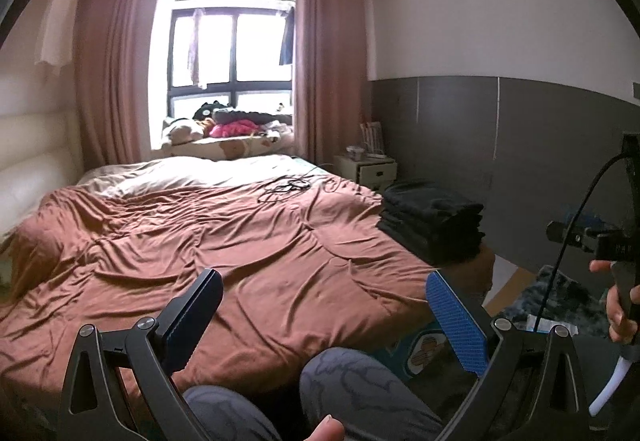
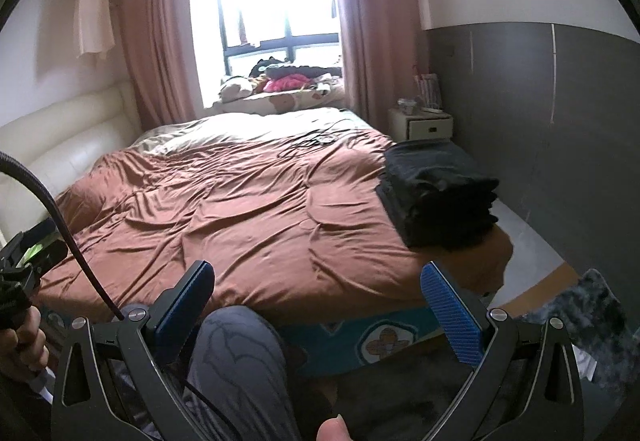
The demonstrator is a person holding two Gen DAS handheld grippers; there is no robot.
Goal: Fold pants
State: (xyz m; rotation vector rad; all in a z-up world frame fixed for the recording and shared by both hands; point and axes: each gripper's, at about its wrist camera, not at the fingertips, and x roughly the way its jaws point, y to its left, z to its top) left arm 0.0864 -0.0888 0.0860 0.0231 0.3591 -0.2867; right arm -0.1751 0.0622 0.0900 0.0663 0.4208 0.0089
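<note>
A stack of folded dark pants [image 1: 434,219] [image 2: 438,189] lies on the right edge of a bed covered by a rumpled brown duvet [image 1: 224,237] [image 2: 248,209]. My left gripper [image 1: 324,297] is open above the bed's near edge, with nothing between its blue pads. My right gripper [image 2: 320,287] is open too and empty, well short of the stack. The right gripper's body [image 1: 592,241] appears at the far right of the left wrist view, held by a hand.
A person's knees in grey patterned trousers [image 1: 352,389] [image 2: 240,353] rest against the bed's foot. A black cable [image 1: 286,187] lies on the far bed. A bedside cabinet [image 1: 370,167] stands at the back right; cushions and toys fill the window sill [image 1: 228,133].
</note>
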